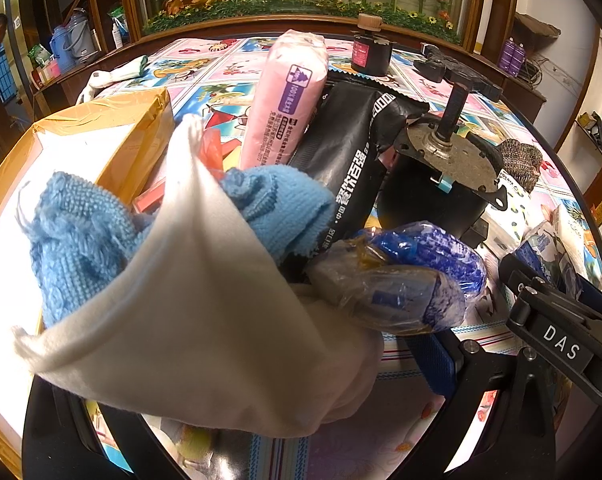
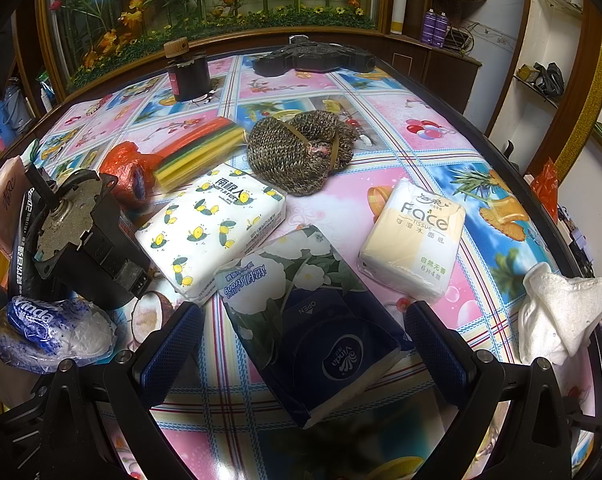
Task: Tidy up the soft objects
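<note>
In the left wrist view a white cloth (image 1: pixel 205 312) fills the space between my left gripper's fingers and drapes over the left one; only the right blue pad (image 1: pixel 433 360) shows, so the grip is unclear. Behind it lie a blue towel (image 1: pixel 81 232), a pink tissue pack (image 1: pixel 285 96), a black pouch (image 1: pixel 349 160) and a blue-white Vinda pack (image 1: pixel 405 276). My right gripper (image 2: pixel 301 344) is open, its fingers either side of a dark-blue Vinda tissue pack (image 2: pixel 313 320) on the table. Nearby lie a lemon-print pack (image 2: pixel 213 228), a Face tissue pack (image 2: pixel 413 236) and a knitted bundle (image 2: pixel 301 148).
A yellow cardboard box (image 1: pixel 113 136) stands at the left. A black motor (image 2: pixel 81 232) lies left of the packs. A dark jar (image 2: pixel 189 72), a black flat part (image 2: pixel 313 58), coloured sponges (image 2: pixel 201 152), an orange bag (image 2: pixel 125 172) and a white towel (image 2: pixel 557 304) sit around.
</note>
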